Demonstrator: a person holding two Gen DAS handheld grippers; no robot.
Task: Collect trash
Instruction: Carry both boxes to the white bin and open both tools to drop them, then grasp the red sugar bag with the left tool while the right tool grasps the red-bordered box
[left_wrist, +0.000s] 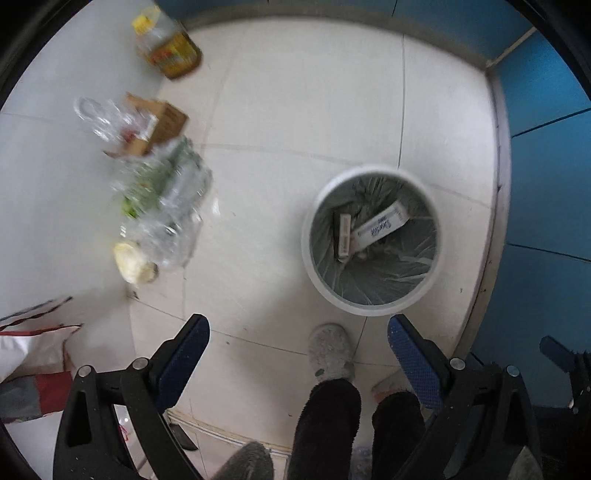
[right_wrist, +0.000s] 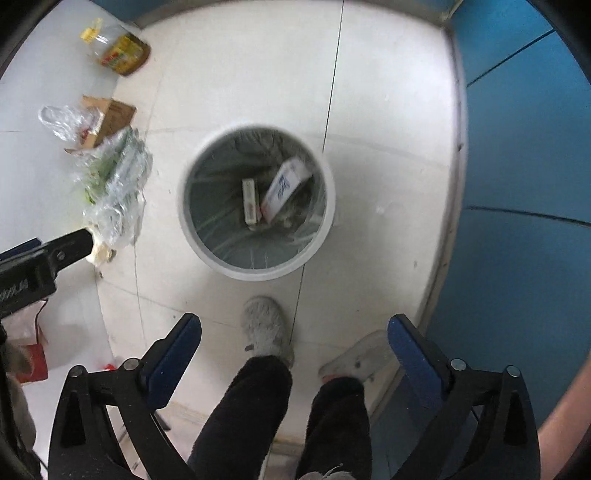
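A round white trash bin (left_wrist: 308, 254) (right_wrist: 184, 229) with a clear liner stands on the tiled floor. Inside lie a white carton with blue print (left_wrist: 380, 227) (right_wrist: 284, 188) and a narrow box (left_wrist: 343, 238) (right_wrist: 250, 201). On a white table at the left lie a yellow-capped oil bottle (left_wrist: 166, 44) (right_wrist: 118, 50), a brown cardboard box (left_wrist: 162, 123) (right_wrist: 114, 116), crumpled clear plastic wrappers (left_wrist: 166, 192) (right_wrist: 114, 173) and a pale yellow lump (left_wrist: 131, 262). My left gripper (left_wrist: 297, 350) is open and empty above the floor. My right gripper (right_wrist: 293, 347) is open and empty above the bin's near side.
The person's dark-trousered legs and grey slippers (left_wrist: 328, 350) (right_wrist: 264, 325) stand in front of the bin. Blue cabinet fronts (left_wrist: 546, 184) (right_wrist: 524, 147) line the right side. A red and white bag (left_wrist: 33, 354) lies at the lower left.
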